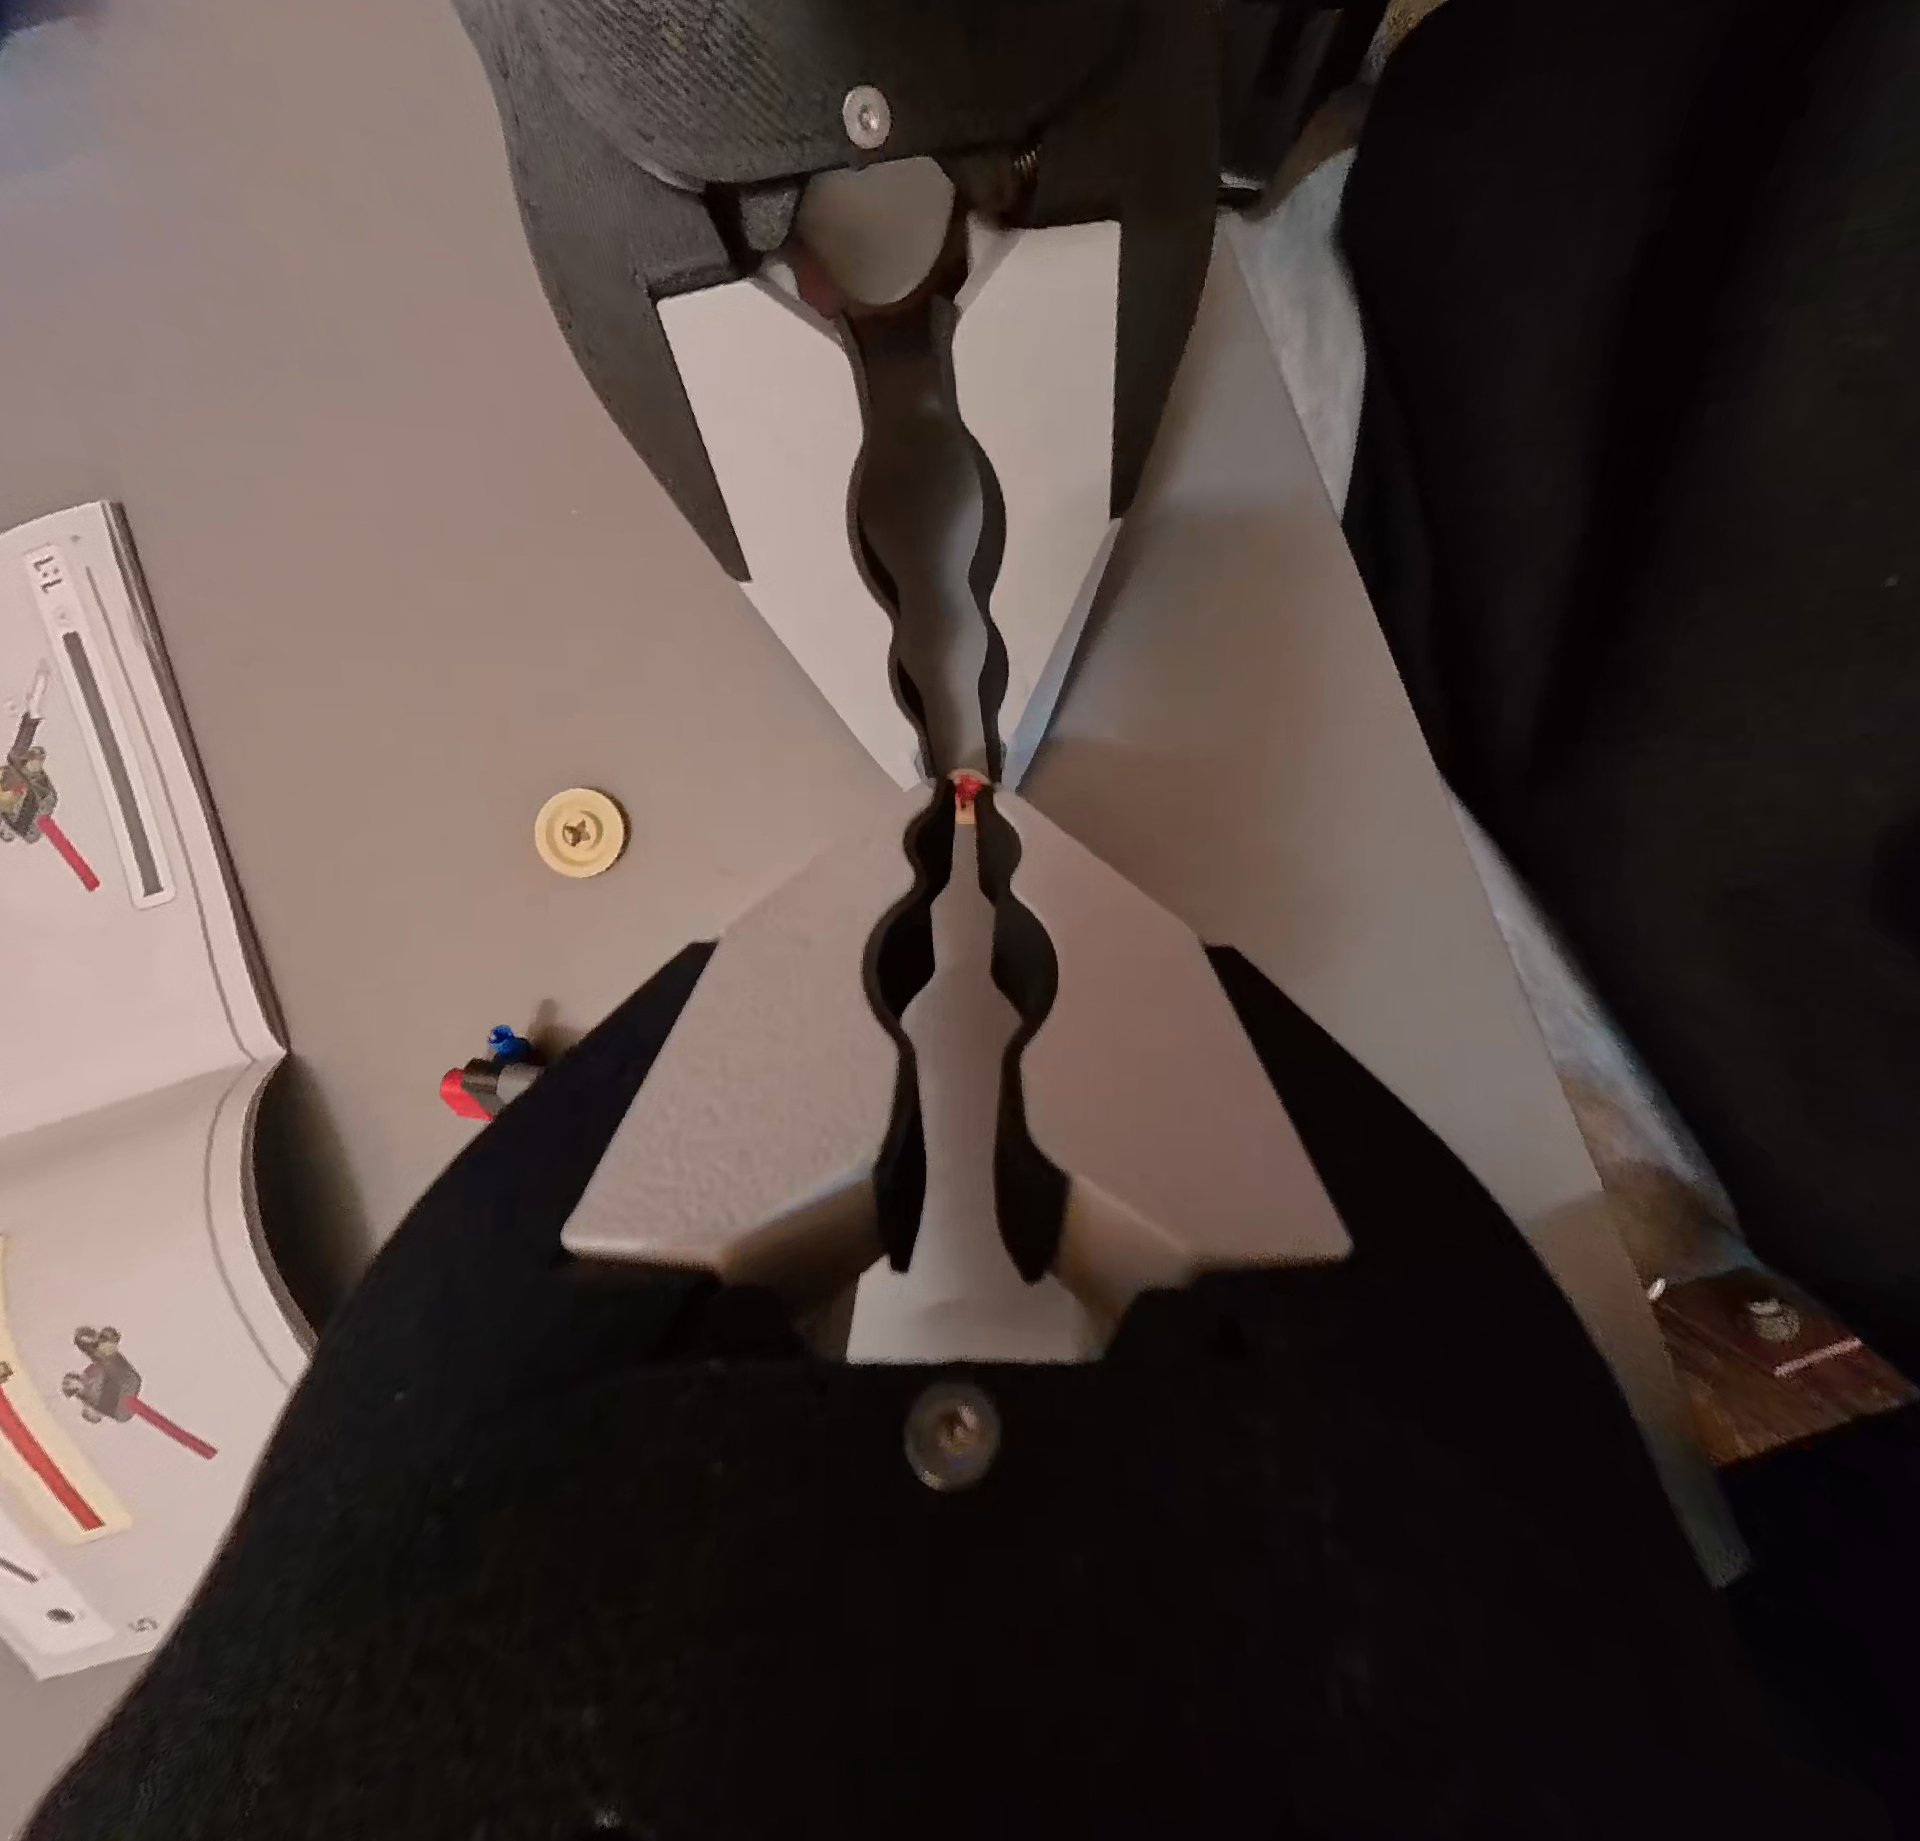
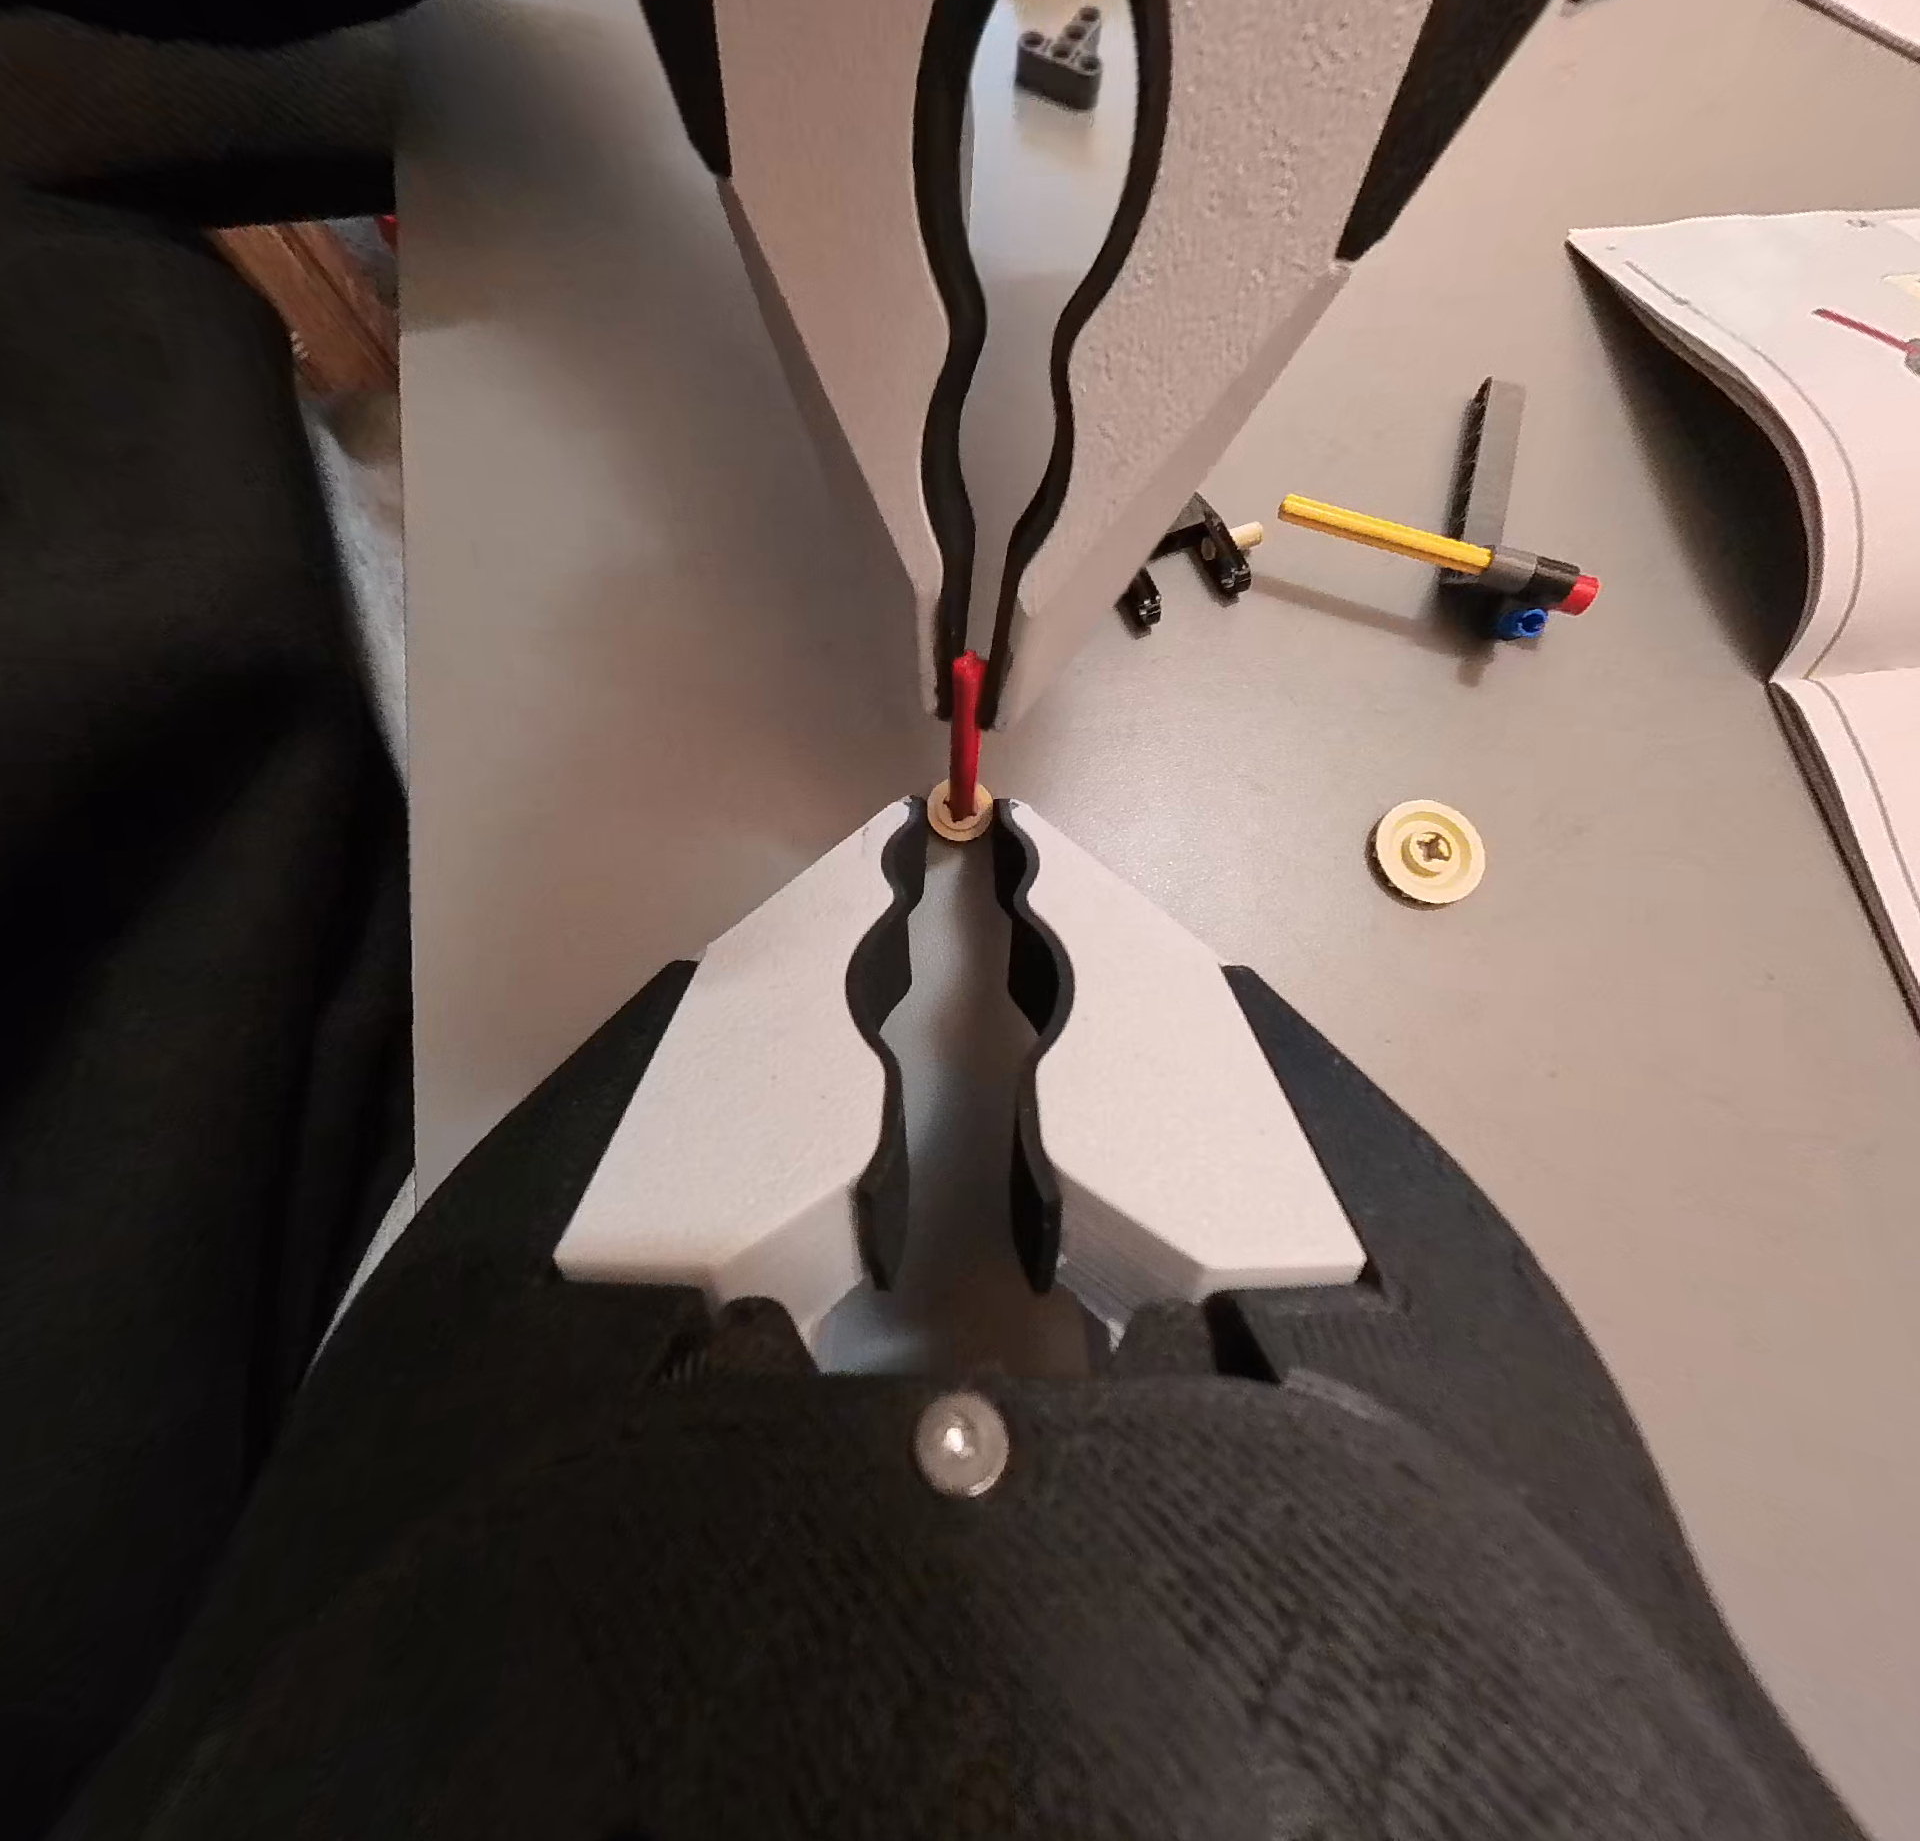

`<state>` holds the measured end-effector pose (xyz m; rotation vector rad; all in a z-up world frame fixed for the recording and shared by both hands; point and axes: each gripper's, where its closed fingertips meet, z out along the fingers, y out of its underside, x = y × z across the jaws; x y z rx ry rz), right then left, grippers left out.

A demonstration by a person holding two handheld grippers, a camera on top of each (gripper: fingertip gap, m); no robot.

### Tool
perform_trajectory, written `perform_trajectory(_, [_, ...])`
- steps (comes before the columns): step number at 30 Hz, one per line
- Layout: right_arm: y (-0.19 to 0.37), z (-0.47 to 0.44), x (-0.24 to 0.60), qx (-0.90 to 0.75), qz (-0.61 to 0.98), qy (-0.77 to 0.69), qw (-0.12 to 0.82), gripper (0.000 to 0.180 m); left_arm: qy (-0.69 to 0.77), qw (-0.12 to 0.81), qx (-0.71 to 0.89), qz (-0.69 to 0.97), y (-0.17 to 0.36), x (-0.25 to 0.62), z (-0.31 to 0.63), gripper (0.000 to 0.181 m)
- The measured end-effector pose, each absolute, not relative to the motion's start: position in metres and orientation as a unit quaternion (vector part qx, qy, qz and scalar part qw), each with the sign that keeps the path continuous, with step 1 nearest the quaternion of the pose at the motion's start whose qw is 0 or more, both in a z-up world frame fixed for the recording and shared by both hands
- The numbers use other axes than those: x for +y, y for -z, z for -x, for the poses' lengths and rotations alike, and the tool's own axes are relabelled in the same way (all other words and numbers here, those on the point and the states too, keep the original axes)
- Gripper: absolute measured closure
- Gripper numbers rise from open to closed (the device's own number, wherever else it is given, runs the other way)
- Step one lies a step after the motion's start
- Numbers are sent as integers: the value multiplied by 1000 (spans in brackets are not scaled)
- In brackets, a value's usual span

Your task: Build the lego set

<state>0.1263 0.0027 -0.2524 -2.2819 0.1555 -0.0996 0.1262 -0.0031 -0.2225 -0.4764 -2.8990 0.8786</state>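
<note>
The two grippers meet tip to tip above the grey table (image 2: 623,441). In the right wrist view, my right gripper (image 2: 961,820) is shut on a small tan ring (image 2: 948,823). A thin red axle (image 2: 966,742) stands in the ring's hole. My left gripper (image 2: 966,705) comes in from above, shut on the axle's far end. In the left wrist view, my left gripper (image 1: 966,804) pinches the red axle (image 1: 966,783), seen end-on, and the right gripper (image 1: 961,757) faces it from above.
A tan round disc (image 2: 1429,851) lies on the table, also in the left wrist view (image 1: 582,832). A yellow axle with a grey connector (image 2: 1455,550), a black beam (image 2: 1491,461), black pieces (image 2: 1195,544) and an open instruction booklet (image 2: 1818,441) lie to the right. The table edge (image 2: 400,648) is close on the left. My left and right fingertips are right by each other.
</note>
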Motion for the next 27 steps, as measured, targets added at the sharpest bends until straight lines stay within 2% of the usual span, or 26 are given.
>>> perform_trajectory(17, [252, -126, 3, 63, 908, 34, 414, 170, -293, 68, -928, 218, 225, -5, -124, 179])
perform_trajectory(27, [252, -126, 3, 65, 907, 30, 414, 169, -354, 61, -920, 156, 226, -3, -124, 180])
